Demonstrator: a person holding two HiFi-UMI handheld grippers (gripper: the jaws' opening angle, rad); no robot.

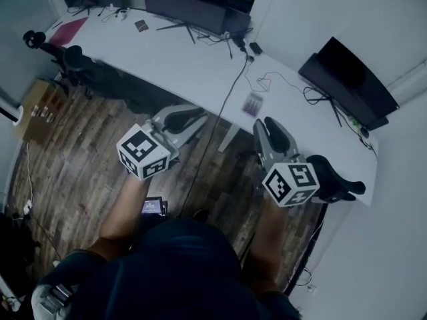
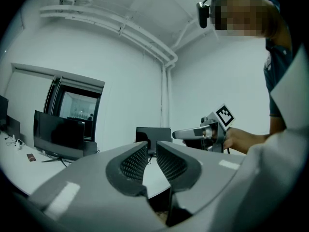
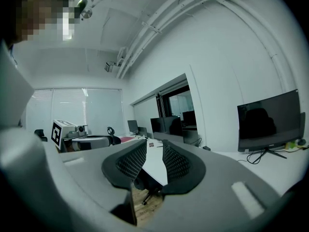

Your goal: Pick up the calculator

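The calculator [image 1: 253, 103] is a small grey slab with pale keys. It lies flat on the long white desk [image 1: 200, 65], near the desk's front edge and beside a black cable [image 1: 230, 89]. My left gripper [image 1: 197, 113] hangs over the wooden floor, left of the calculator and short of the desk edge. Its jaws stand a little apart with nothing between them [image 2: 151, 149]. My right gripper [image 1: 264, 123] is just below the calculator and points toward the desk, apart from it. Its jaws [image 3: 154, 146] also show an empty gap. The calculator cannot be made out in either gripper view.
Dark monitors stand on the desk at the back [image 1: 193, 5] and at the right [image 1: 347, 82], with cables trailing between them. A black office chair [image 1: 337, 182] is close to my right gripper. Another chair [image 1: 73, 59] and a cardboard box [image 1: 40, 109] are at the left.
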